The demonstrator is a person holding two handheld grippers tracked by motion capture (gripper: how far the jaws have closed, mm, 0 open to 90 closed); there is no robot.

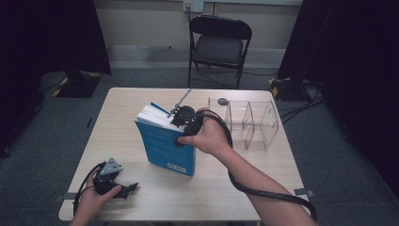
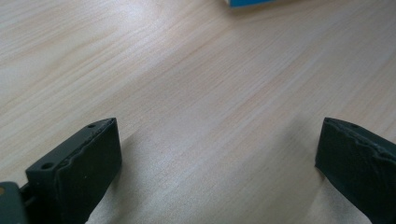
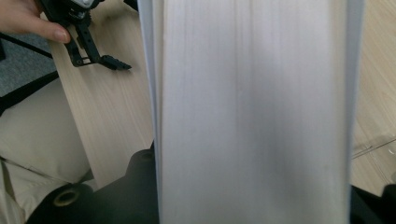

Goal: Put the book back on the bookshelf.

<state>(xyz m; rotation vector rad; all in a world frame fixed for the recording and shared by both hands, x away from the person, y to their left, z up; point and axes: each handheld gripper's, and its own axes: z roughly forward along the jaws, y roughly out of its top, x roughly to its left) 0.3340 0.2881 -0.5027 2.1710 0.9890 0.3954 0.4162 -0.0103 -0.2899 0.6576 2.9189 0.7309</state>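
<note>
Blue book (image 1: pixel 165 146) stands upright on its lower edge near the centre of the surface (image 1: pixel 226 197), cover facing the near side, white page block uppermost; right claw (image 1: pixel 184 123) comes onto its top right corner from the 3 o'clock side, the hand wrapped around the claw body; in the right gripper view the page block (image 3: pixel 252 112) runs up between the two black jaws, one jaw at either side of it, so the right claw is clamped on the book across its thickness; the book leans slightly toward 11 o'clock. Left claw (image 1: pixel 123 189) rests low at the 7 o'clock corner of the surface, well apart from the book, held in the left hand; in the left gripper view its jaws stand wide apart over bare wood with nothing between them, a sliver of the blue cover (image 2: pixel 254 3) showing at the top edge. Clear acrylic divider rack (image 1: pixel 249 123) sits at 2 o'clock of the book, just beyond the right hand. Black folding chair (image 1: pixel 219 44) stands on the floor beyond the far edge at 12 o'clock.
</note>
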